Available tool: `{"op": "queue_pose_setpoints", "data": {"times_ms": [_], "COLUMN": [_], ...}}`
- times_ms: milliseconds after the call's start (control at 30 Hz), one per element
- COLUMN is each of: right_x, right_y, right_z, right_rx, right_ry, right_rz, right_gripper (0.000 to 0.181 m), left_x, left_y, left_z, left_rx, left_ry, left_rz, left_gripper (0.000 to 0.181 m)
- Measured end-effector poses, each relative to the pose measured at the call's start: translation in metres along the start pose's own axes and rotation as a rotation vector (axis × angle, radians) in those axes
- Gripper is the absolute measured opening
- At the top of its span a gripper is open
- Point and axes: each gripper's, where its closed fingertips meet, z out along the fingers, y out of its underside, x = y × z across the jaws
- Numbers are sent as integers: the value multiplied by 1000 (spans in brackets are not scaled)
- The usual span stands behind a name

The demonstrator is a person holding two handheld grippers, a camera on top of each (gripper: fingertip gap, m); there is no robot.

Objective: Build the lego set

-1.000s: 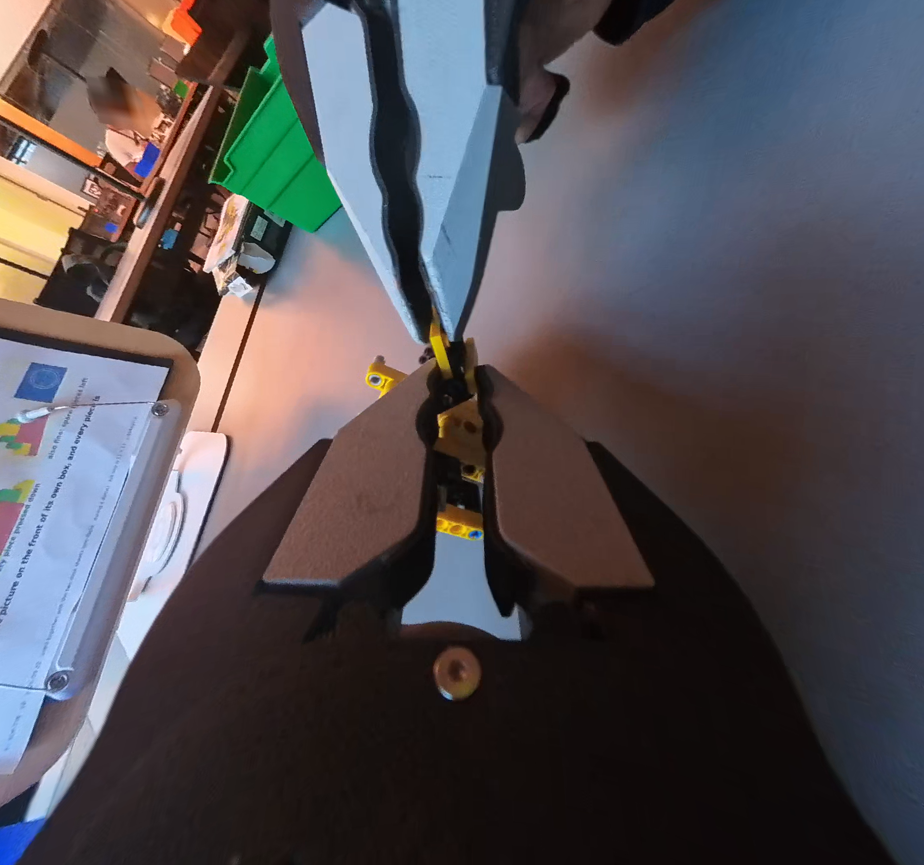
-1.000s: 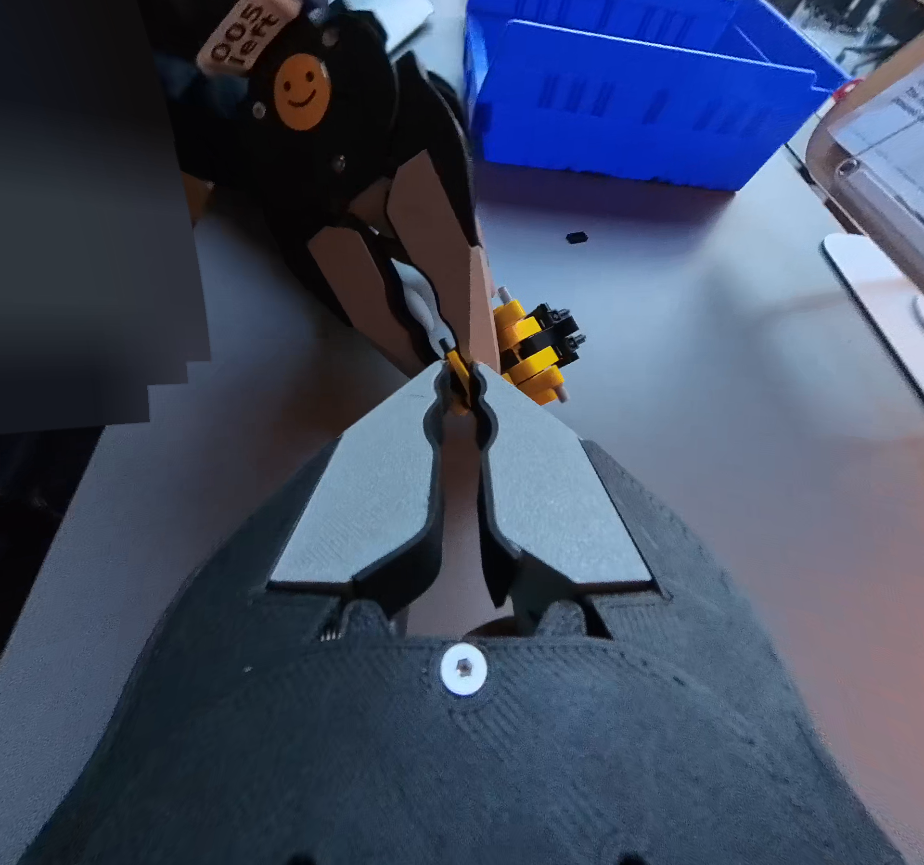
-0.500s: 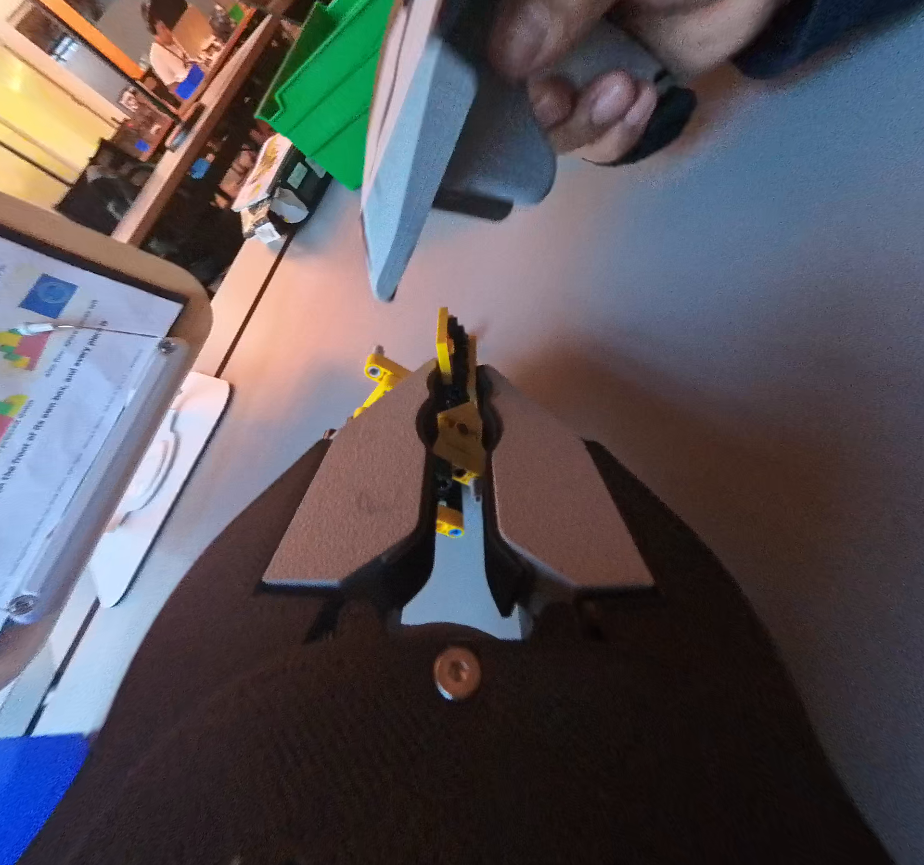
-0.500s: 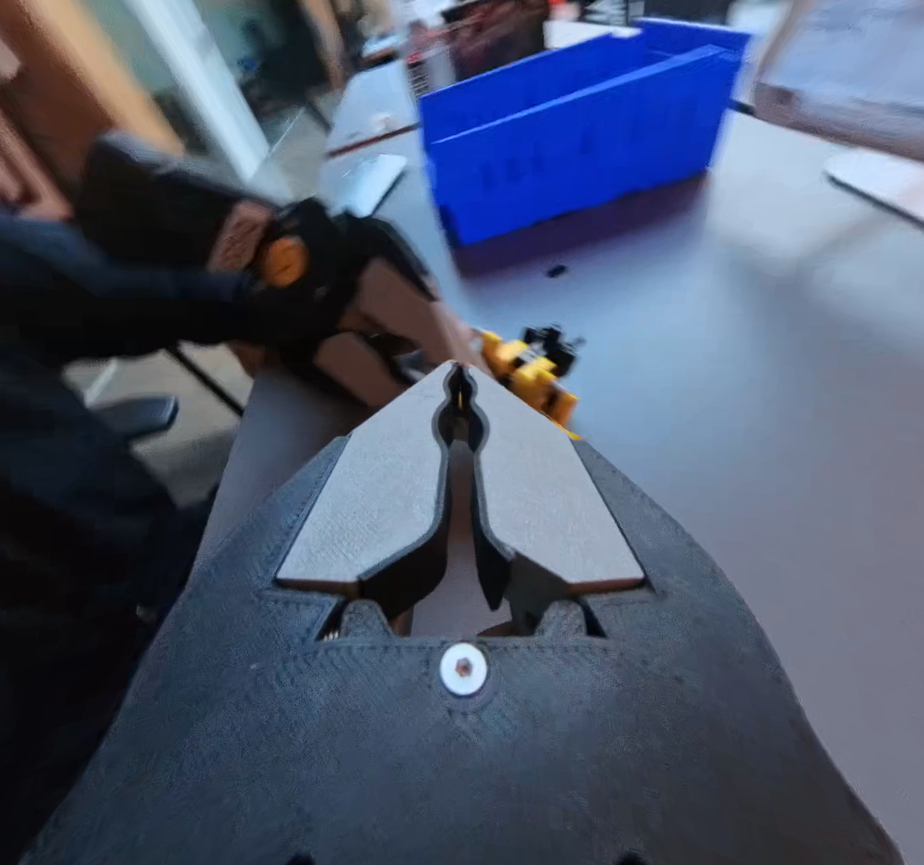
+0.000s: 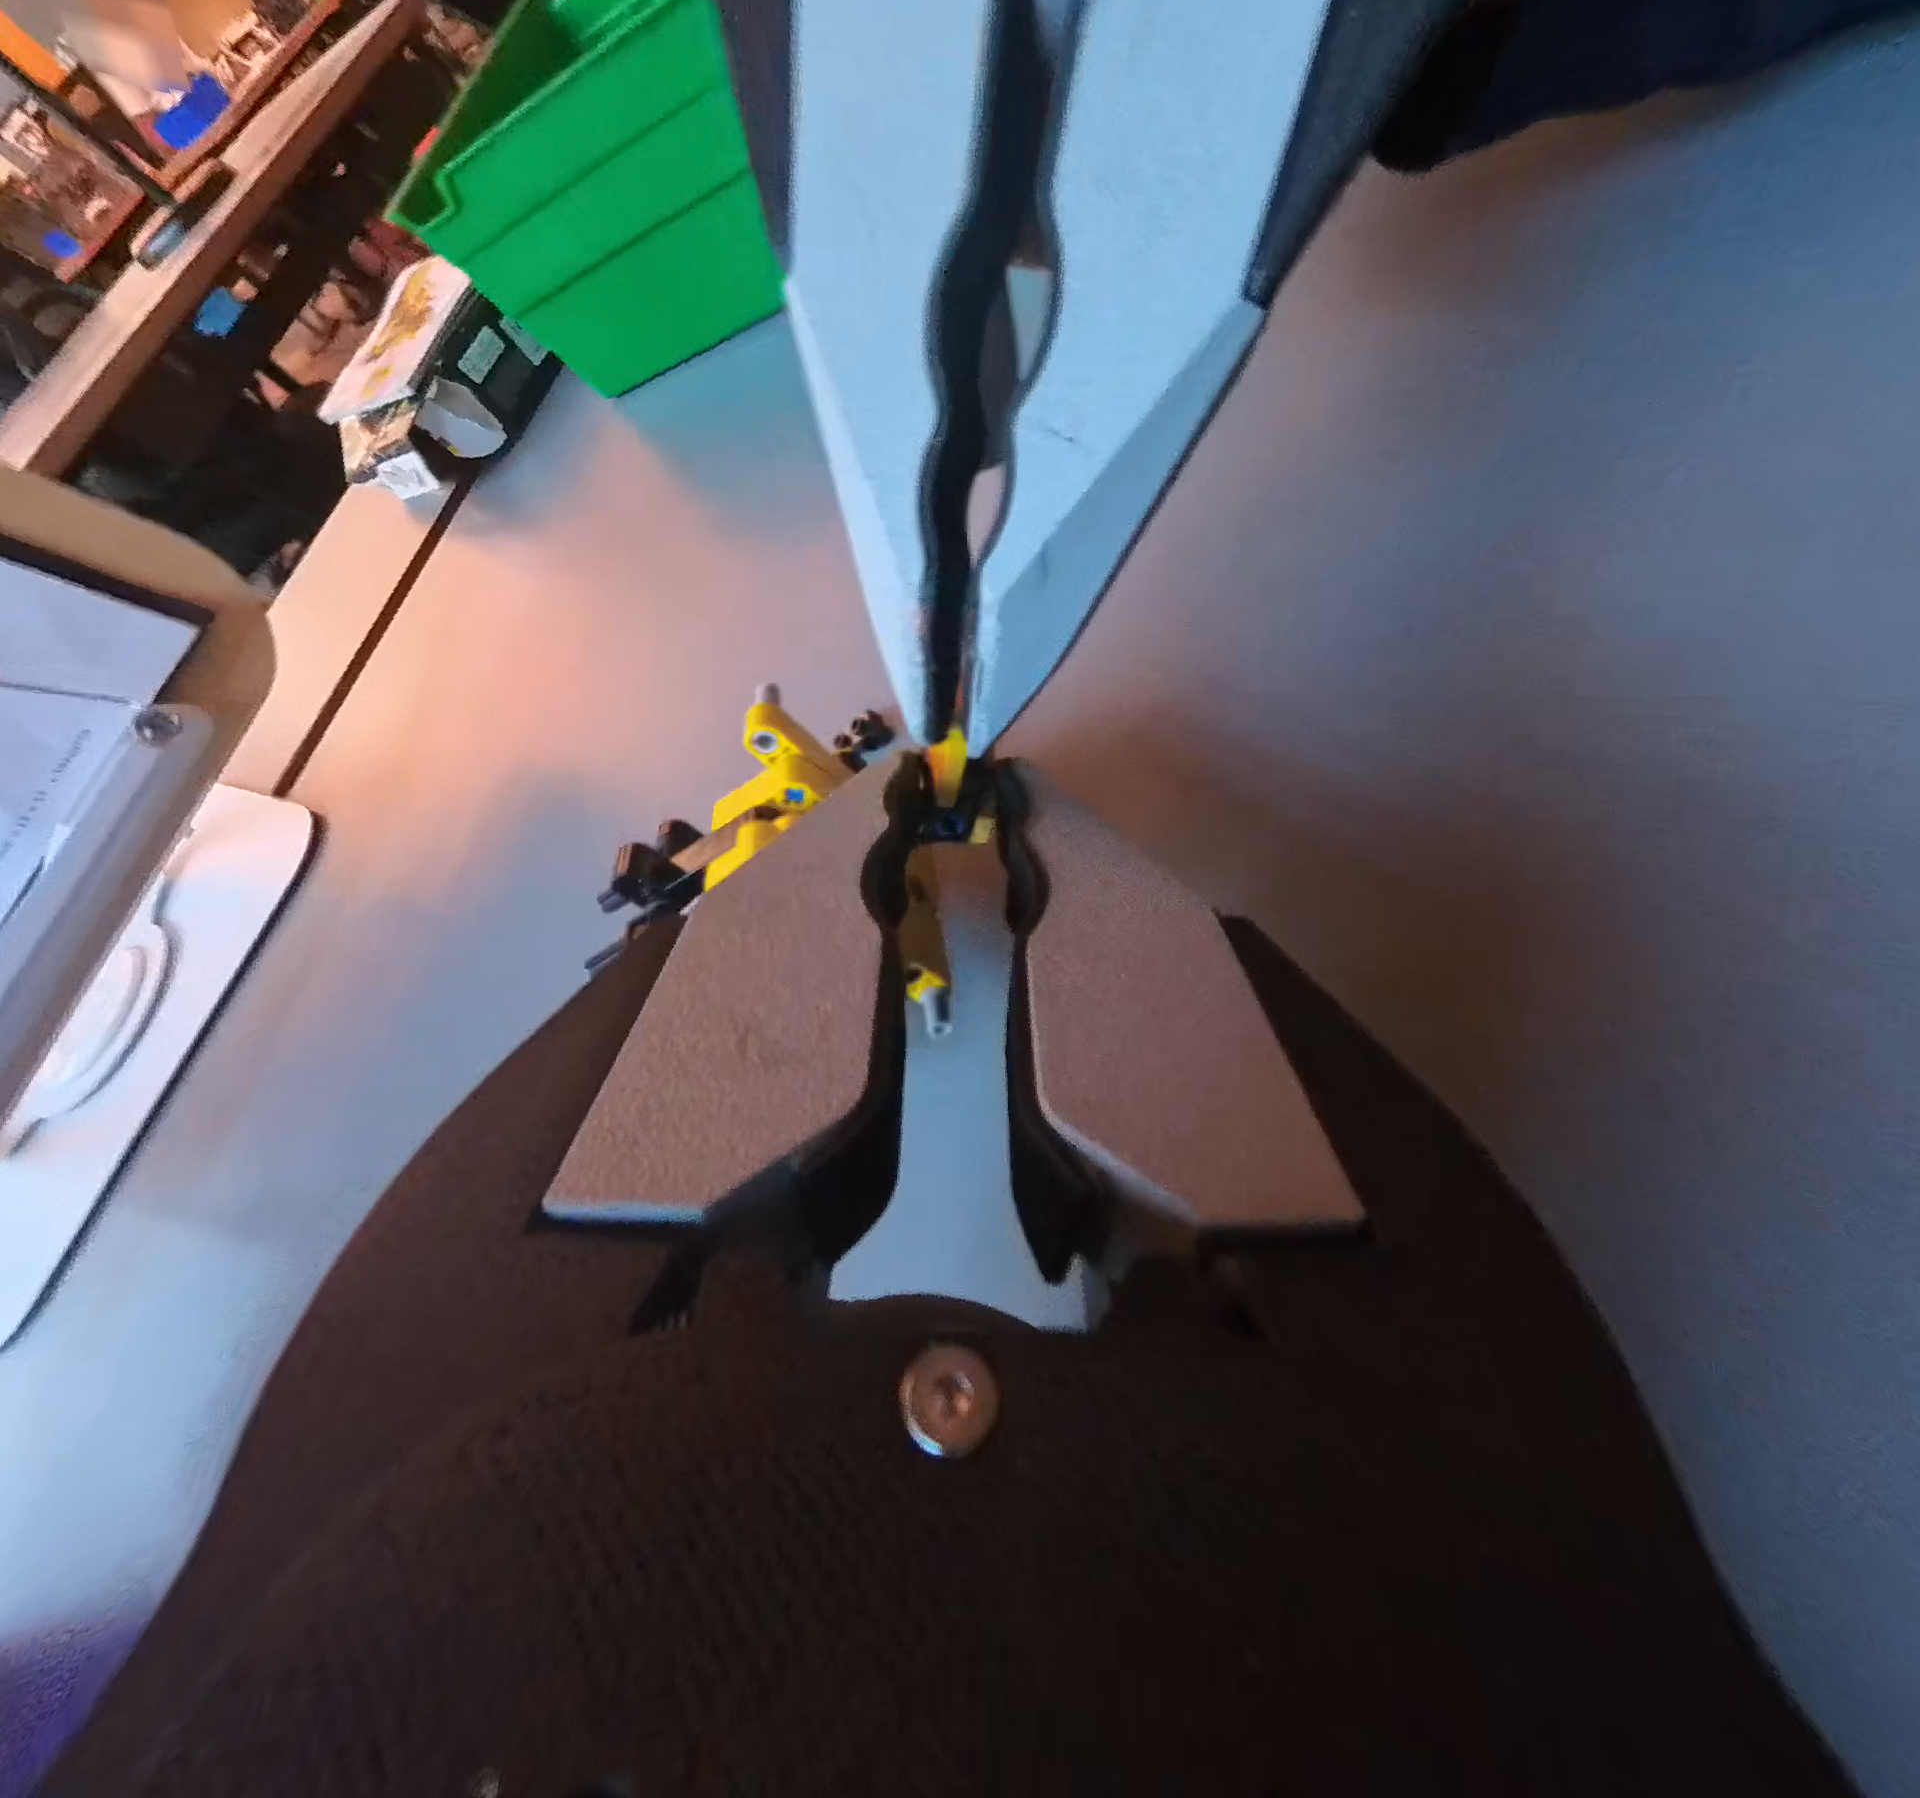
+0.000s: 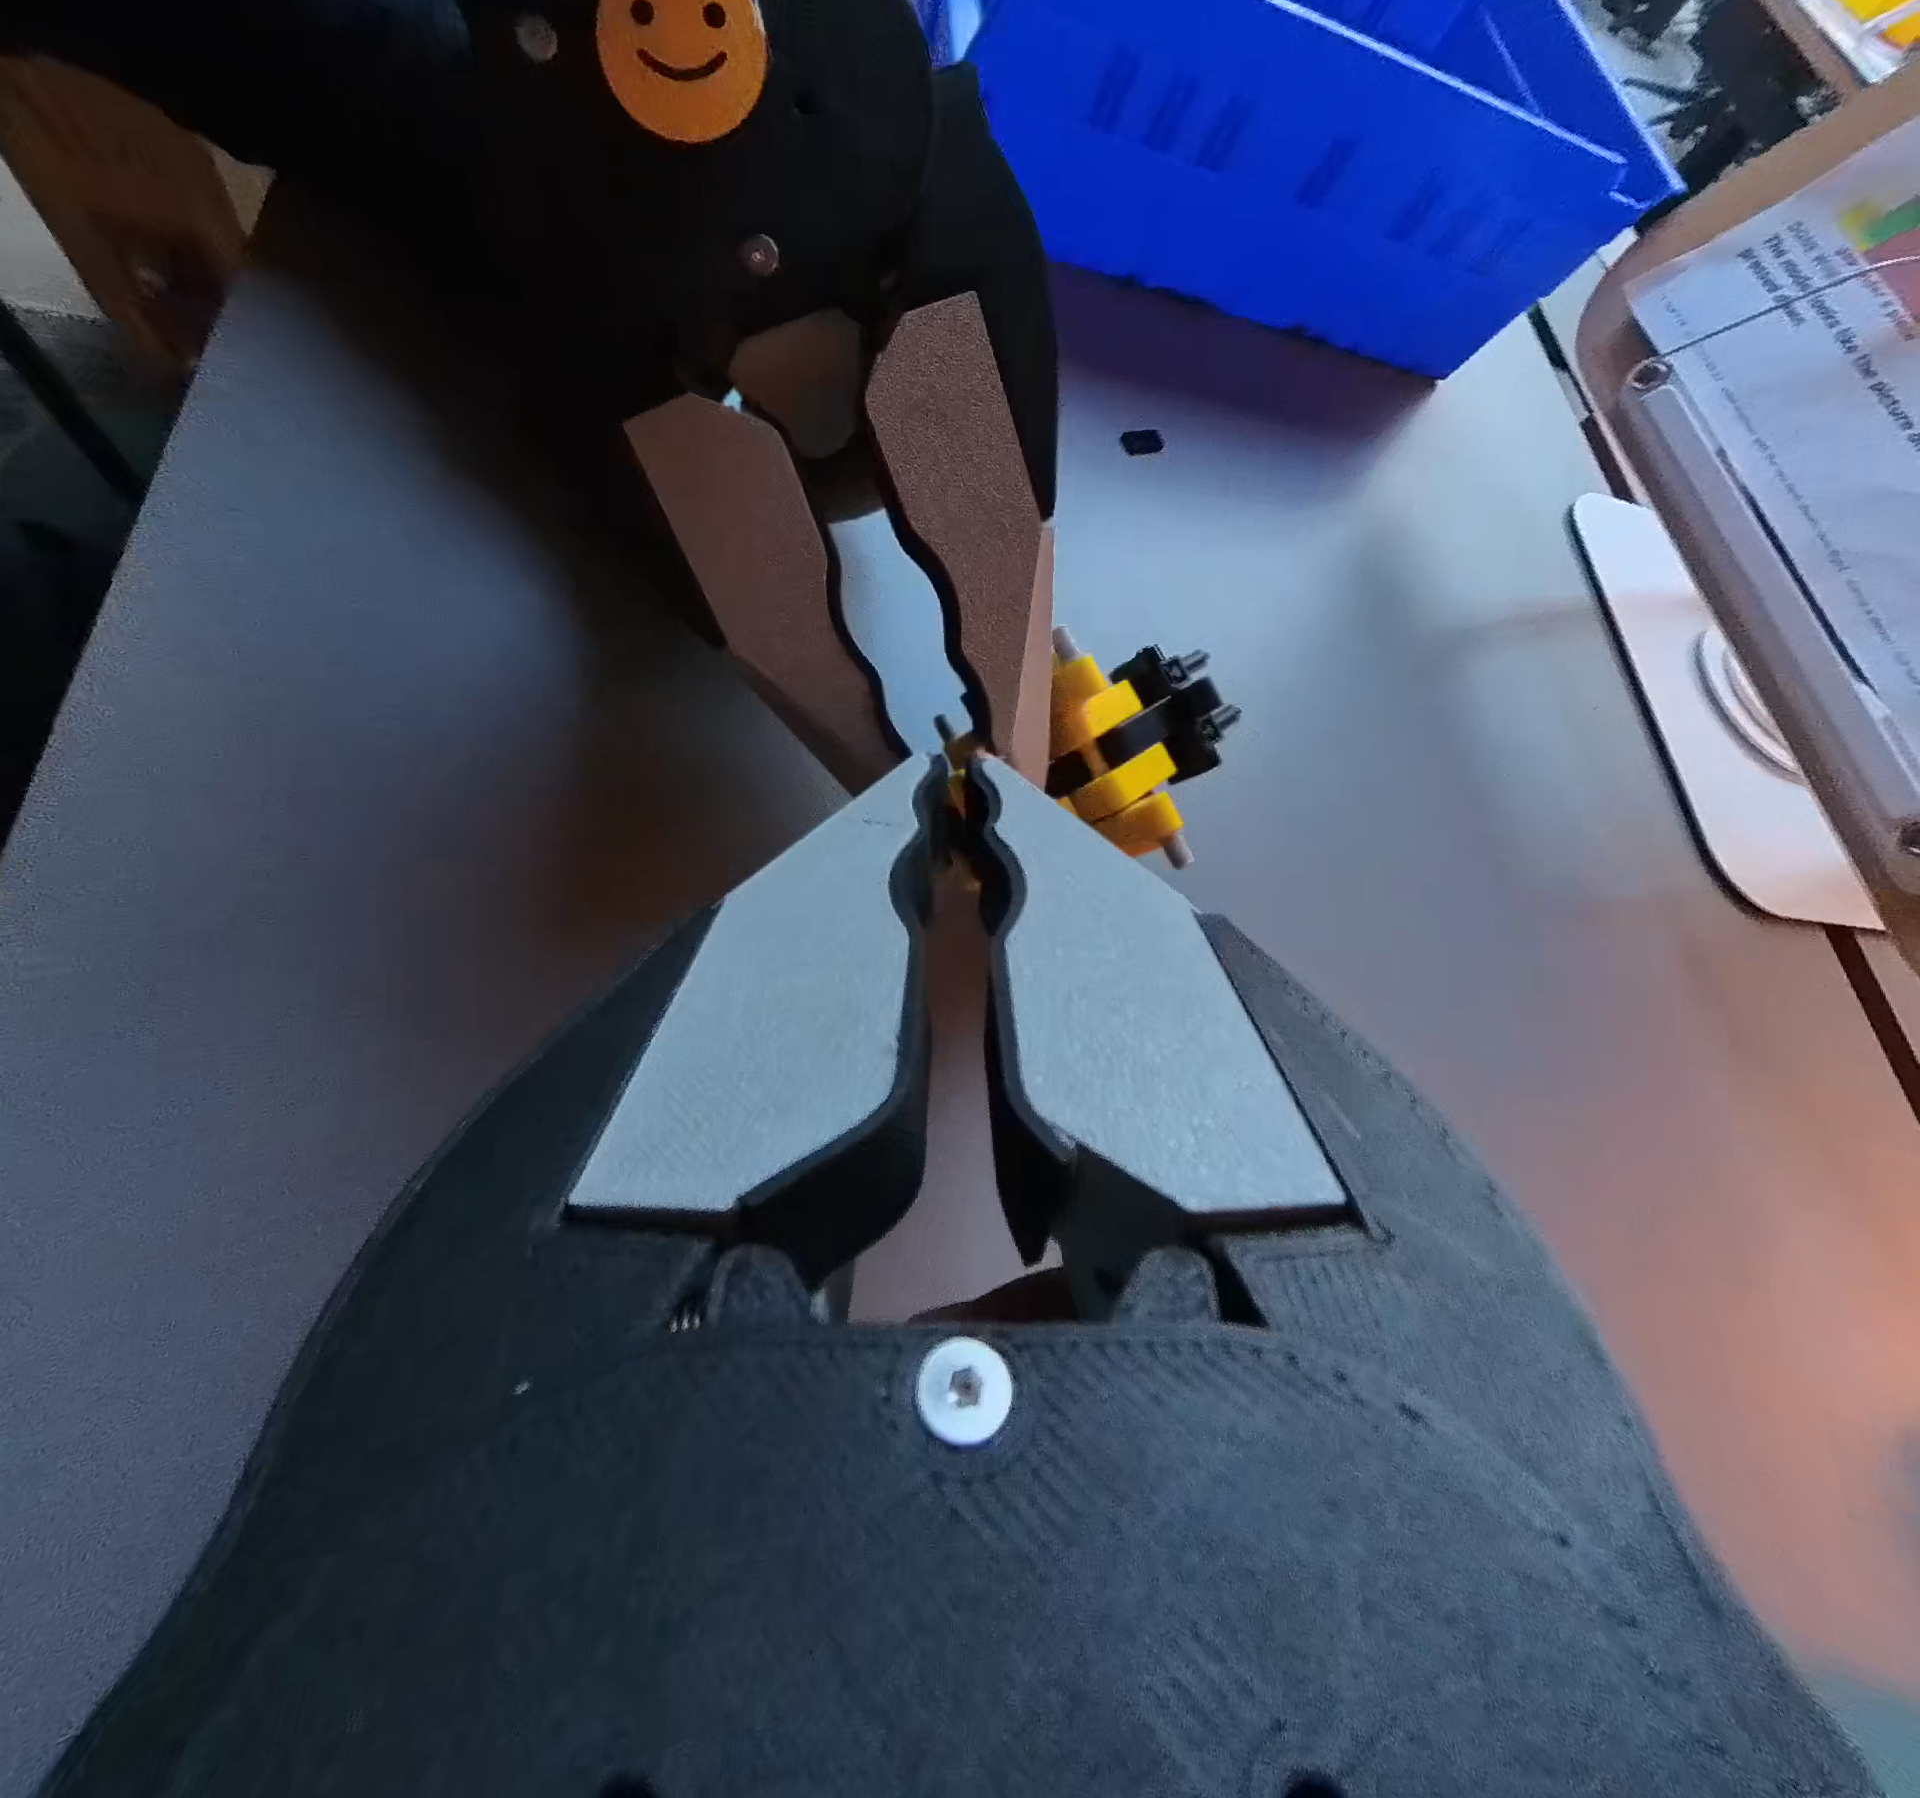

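Observation:
My left gripper, with brown fingers, is shut on a small yellow and black lego piece that runs back between its fingers. My right gripper, with grey fingers, meets it tip to tip and is shut on the same piece's yellow front end. In the left wrist view the right gripper comes down from above. In the right wrist view the left gripper reaches in from across. A larger yellow and black lego assembly lies on the table beside the tips; it also shows in the left wrist view.
A blue bin stands behind the left gripper, with a small black part on the table before it. Green bins stand at the far side. An instruction sheet on a stand with a white base stands close by. My left and right fingertips are right by each other.
Half a second ago my right gripper had swung up and away from the left one. Now it is back, tip to tip, closed on the small piece.

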Motion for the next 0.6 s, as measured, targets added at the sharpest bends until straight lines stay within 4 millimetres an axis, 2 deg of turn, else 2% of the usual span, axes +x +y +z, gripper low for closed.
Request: {"op": "queue_pose_setpoints", "data": {"times_ms": [133,233,333,433,467,533,600], "right_x": [5,7,10,13,11,6,0], "right_y": [-3,-7,-8,-2,-2,-1,2], "right_z": [-3,-8,-11,-10,-9,-6,-1], "right_rx": [42,102,141,92,78,51,25], "right_ry": [0,-39,-66,-20,-11,0,-2], "right_rz": [52,129,191,123,85,17,-23], "right_gripper": [0,0,0,0,19,11,11], "left_x": [-2,-3,-6,-3,-1,0,1], "left_y": [-3,-6,2,-1,-3,-3,-3], "left_z": [-2,-4,-2,-5,-6,-6,-5], "left_rx": [36,58,15,25,32,26,16], "left_ry": [32,11,-24,7,13,12,10], "left_rz": [-86,-46,6,19,29,46,63], "left_gripper": [10,12,11,9,9,9,9]}}
